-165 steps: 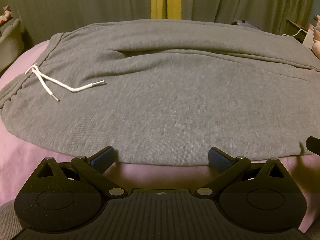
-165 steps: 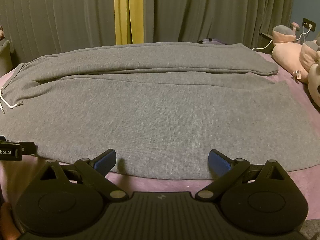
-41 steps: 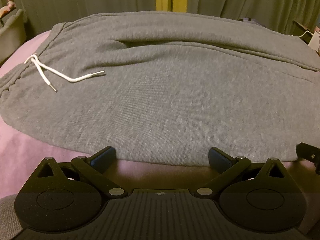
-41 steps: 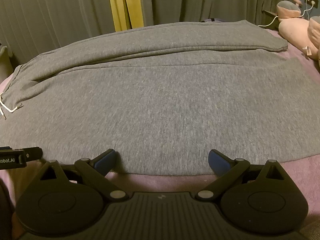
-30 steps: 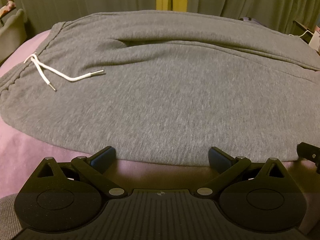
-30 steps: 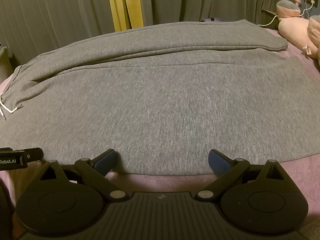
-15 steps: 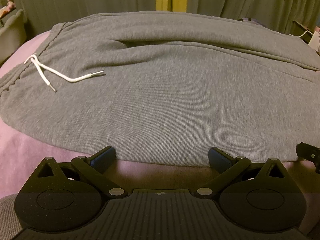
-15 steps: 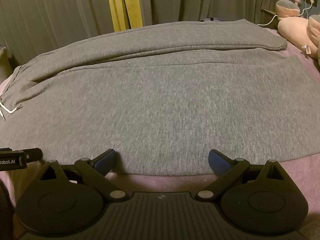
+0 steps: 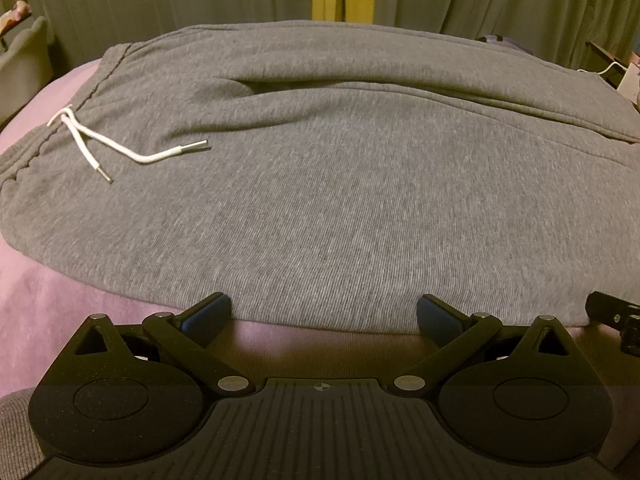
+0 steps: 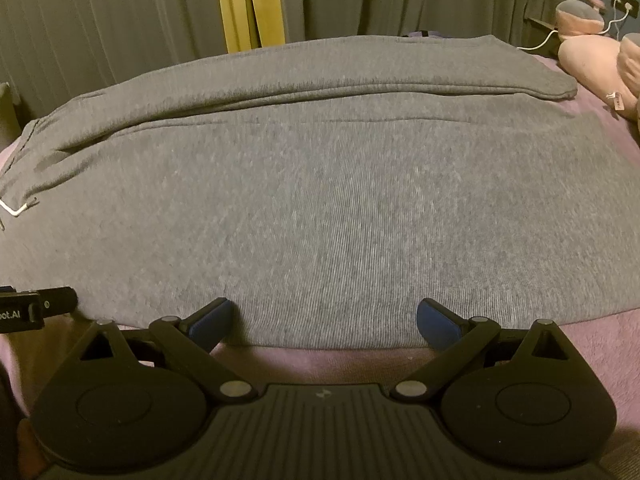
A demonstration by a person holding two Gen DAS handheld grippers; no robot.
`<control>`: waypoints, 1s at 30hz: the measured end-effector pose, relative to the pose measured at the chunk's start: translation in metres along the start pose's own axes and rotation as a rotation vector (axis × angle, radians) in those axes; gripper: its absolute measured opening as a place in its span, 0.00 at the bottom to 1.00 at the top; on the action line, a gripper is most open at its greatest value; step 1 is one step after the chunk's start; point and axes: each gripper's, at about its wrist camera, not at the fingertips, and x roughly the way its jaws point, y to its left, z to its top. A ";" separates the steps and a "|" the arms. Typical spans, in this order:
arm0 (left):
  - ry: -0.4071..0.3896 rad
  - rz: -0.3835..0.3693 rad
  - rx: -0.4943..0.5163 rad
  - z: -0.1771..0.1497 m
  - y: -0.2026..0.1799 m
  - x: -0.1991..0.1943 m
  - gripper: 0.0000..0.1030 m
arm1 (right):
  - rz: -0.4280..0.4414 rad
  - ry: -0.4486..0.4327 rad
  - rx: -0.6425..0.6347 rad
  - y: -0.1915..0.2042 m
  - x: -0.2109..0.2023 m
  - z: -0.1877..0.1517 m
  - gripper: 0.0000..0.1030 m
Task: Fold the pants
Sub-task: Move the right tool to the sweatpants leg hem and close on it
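The left gripper (image 9: 323,312) hovers at the near hem of a pair of grey pants (image 9: 340,200), its 2 blue-padded fingers (image 9: 208,314) spread wide and holding nothing, the tips flanking the fabric edge at 6 o'clock in the left wrist view. The right gripper (image 10: 325,316) mirrors it further along the same edge, equally wide apart and equally empty-handed; its neighbour's black tip shows at 9 o'clock in the right wrist view.

The pants lie flat across a pink bedcover (image 9: 60,292), waistband toward 9 o'clock, with a white drawstring (image 9: 132,152) trailing loose over the front at 10 o'clock. The far leg sits behind a long crease running from 10 to 2 o'clock. Beyond, grey curtains (image 10: 120,32) part on a yellow strip (image 10: 248,4) at 12 o'clock, and pink plush toys (image 10: 592,60) crowd the 2 o'clock corner beside a white cable.

No fold appears started; the likely next step is pinching the near edge with both grippers. The risks, as judged from here: closing too low would catch the bedcover with the hem (the 2 lie flush), pinching only the top layer would let the leg split open on lifting, and uneven lifts would skew the fold. The loose drawstring could also end up trapped inside.
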 end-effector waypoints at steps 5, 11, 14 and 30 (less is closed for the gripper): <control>0.001 0.000 -0.006 0.002 0.000 -0.001 1.00 | -0.008 0.023 0.012 0.000 0.008 0.003 0.96; -0.073 0.011 -0.052 0.017 0.004 -0.020 1.00 | -0.018 0.052 0.014 0.000 0.015 0.008 0.96; -0.144 -0.011 -0.104 0.042 0.009 -0.029 1.00 | -0.032 0.096 -0.032 0.005 0.018 0.015 0.96; -0.224 0.264 -0.211 0.097 0.062 0.076 1.00 | -0.136 -0.012 0.326 -0.066 0.183 0.339 0.48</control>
